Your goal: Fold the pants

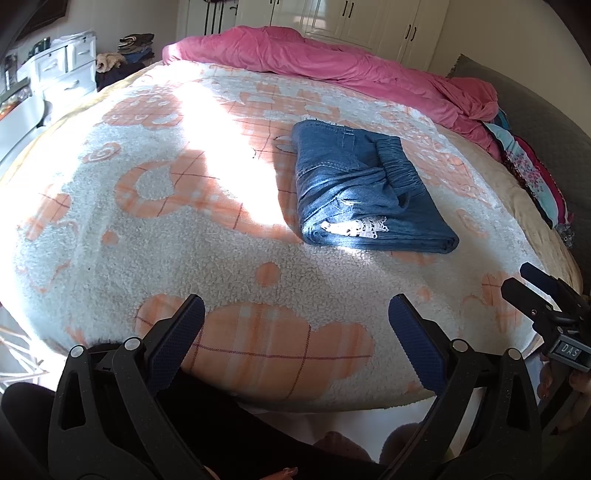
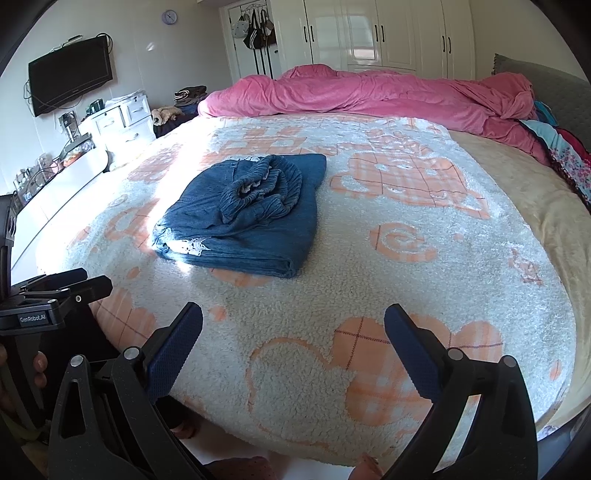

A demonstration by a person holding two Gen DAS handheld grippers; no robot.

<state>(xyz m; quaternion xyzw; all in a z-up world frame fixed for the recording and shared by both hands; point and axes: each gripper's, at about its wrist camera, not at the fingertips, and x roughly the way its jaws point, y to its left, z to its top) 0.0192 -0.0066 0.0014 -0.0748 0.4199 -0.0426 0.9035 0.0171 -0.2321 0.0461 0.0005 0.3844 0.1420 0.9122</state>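
Note:
Blue denim pants lie folded into a compact rectangle on the fleece blanket, elastic waistband on top; they also show in the right wrist view. My left gripper is open and empty, held above the bed's near edge, well short of the pants. My right gripper is open and empty, also back at the near edge. The right gripper shows at the right edge of the left wrist view, and the left gripper at the left edge of the right wrist view.
The white and orange fleece blanket covers the bed. A pink duvet is bunched along the far side, with colourful bedding at the right. White drawers, a wall TV and wardrobes stand beyond.

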